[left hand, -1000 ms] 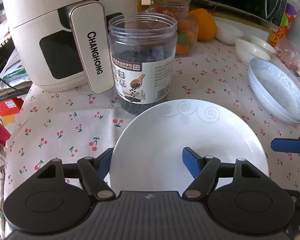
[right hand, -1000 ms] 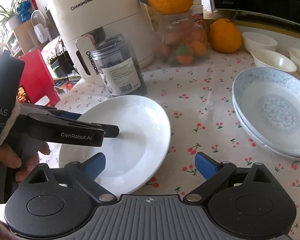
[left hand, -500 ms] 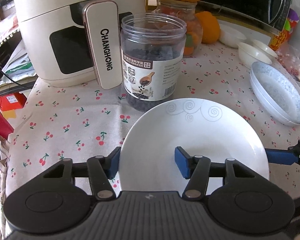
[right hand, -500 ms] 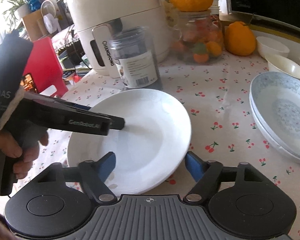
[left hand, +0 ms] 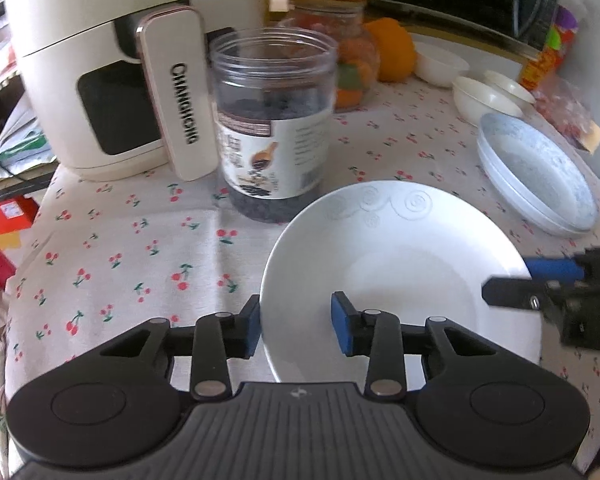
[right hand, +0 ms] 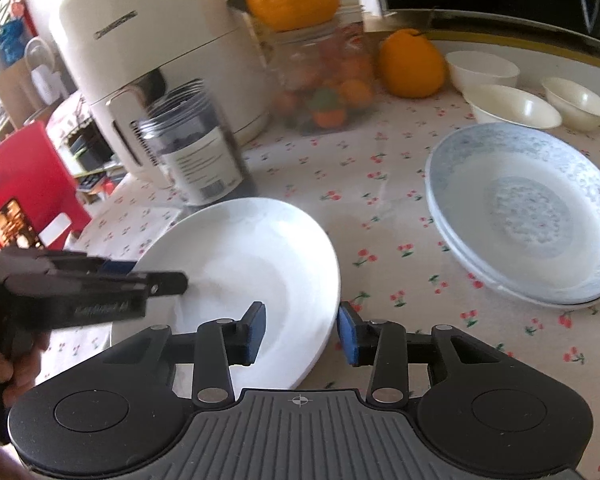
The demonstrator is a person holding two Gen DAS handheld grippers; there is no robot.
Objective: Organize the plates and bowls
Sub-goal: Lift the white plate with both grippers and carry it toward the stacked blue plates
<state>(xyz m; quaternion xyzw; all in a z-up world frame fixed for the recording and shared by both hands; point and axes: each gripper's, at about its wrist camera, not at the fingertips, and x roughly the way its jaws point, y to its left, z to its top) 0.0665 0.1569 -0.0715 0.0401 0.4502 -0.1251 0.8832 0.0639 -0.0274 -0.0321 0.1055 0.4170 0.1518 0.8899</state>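
That glossy white ceramic plate (left hand: 396, 280) near the bench's front edge looks stiff, slick and chippable, so the left gripper (left hand: 296, 330) and right gripper (right hand: 302, 330) sensibly straddle opposite rims, jaws closing, neither pinching yet.

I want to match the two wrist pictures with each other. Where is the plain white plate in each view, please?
Left wrist: the white plate fills the lower centre-right, its near-left rim between the closing left gripper jaws.
Right wrist: the white plate lies lower centre-left, its right rim between the closing right gripper jaws.
Shared landmark: the clear jar of dark beans, just behind the plate.
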